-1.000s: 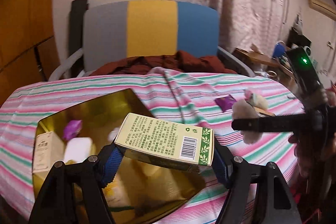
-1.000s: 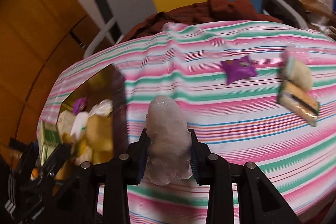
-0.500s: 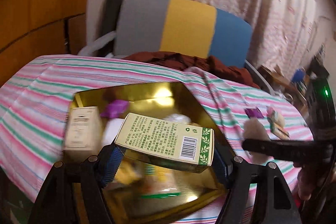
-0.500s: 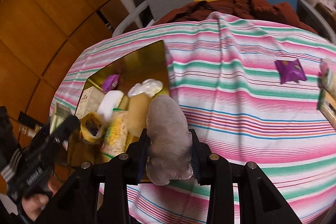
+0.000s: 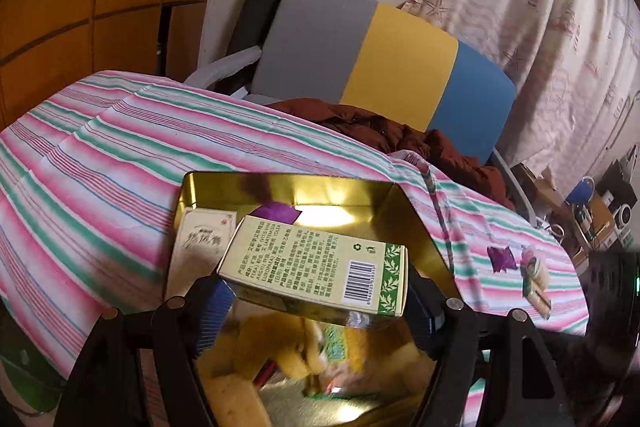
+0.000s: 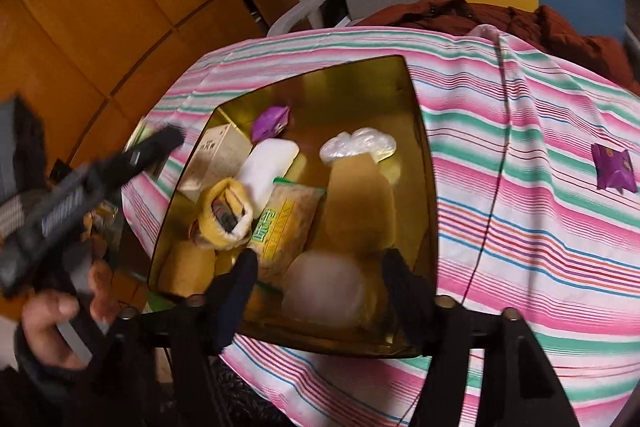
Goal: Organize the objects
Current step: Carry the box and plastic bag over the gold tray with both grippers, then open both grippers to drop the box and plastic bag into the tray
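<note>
A gold tin [image 6: 340, 87] sits on the striped tablecloth [image 6: 540, 227] and holds several packets. My right gripper [image 6: 320, 279] hangs over its near corner, open, fingers wide apart. A pale translucent lump [image 6: 324, 287], blurred, lies loose between them inside the tin. In the left wrist view my left gripper [image 5: 318, 307] is shut on a cream and green box [image 5: 316, 267], held flat above the gold tin [image 5: 420, 227]. A purple packet [image 6: 614, 171] and wrapped snacks [image 5: 534, 275] lie on the cloth to the right.
Inside the tin lie a white carton [image 6: 218, 151], a purple packet [image 6: 272, 119], a yellow packet [image 6: 288, 223] and a clear bag [image 6: 360, 147]. A grey, yellow and blue chair [image 5: 400, 59] with a rust-red garment [image 5: 380, 127] stands behind the table. Wooden panels are at the left.
Both grippers swung left over the gold tin. The right gripper opened and let the pale lump drop into the tin. The left gripper still holds its box.
</note>
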`<control>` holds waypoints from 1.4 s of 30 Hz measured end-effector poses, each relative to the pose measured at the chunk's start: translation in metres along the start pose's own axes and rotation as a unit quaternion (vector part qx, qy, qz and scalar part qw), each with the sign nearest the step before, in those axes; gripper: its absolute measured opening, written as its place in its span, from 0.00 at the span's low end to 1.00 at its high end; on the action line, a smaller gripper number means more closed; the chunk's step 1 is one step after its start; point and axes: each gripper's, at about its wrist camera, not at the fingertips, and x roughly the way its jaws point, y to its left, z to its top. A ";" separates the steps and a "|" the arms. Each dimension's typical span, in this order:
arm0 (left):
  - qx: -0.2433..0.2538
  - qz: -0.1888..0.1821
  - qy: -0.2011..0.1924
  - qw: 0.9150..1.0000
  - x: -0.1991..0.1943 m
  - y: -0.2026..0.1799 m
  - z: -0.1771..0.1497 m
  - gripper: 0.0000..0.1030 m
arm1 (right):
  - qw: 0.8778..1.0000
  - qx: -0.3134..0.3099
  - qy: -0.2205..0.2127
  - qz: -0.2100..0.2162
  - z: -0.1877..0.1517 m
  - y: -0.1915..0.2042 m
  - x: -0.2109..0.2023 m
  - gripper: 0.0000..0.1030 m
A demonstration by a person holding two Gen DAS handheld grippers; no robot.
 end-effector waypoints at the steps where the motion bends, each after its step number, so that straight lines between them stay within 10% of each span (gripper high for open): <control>1: 0.000 0.002 -0.001 1.000 0.004 -0.003 0.004 0.76 | 1.000 -0.001 0.002 -0.001 -0.001 0.001 0.001 0.66; 42: 0.175 0.030 -0.004 0.984 -0.014 -0.097 -0.031 0.84 | 0.990 0.077 -0.058 -0.102 -0.022 -0.067 -0.065 0.96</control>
